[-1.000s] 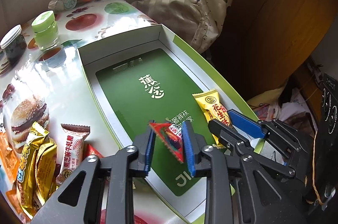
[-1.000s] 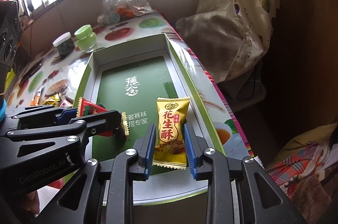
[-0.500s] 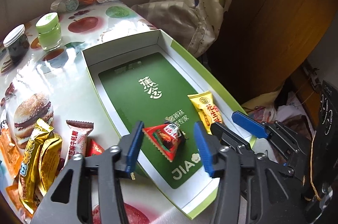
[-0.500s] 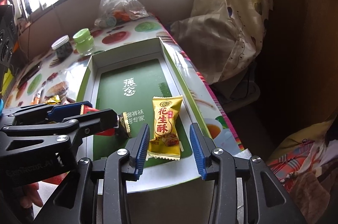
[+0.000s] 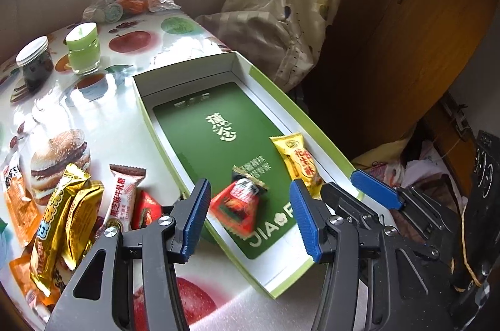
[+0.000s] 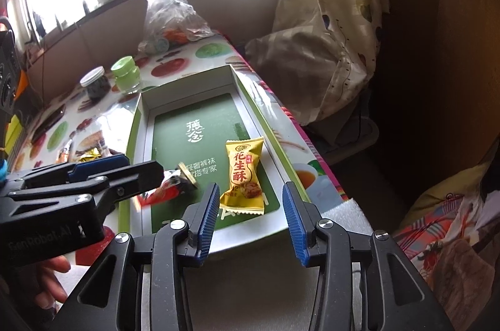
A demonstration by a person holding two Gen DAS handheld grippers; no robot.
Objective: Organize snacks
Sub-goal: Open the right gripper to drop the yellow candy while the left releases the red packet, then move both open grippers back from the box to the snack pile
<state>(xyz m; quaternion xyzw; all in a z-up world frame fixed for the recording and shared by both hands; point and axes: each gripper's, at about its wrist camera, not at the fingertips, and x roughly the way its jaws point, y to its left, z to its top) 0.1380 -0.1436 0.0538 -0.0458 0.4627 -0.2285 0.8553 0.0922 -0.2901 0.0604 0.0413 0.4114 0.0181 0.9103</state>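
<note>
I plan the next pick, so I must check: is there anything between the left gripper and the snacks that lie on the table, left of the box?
Nothing visible blocks them. The left gripper, its jaws opening, hangs over the red snack inside the box. The loose snacks lie uncovered beside the box's left wall, on the table.

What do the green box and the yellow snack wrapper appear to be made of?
Green box: probably coated cardboard, judging by its thin, stiff, white folded walls and printed green base. Yellow snack wrapper: likely glossy plastic film, with crimped, serrated ends and a slight sheen.
</note>
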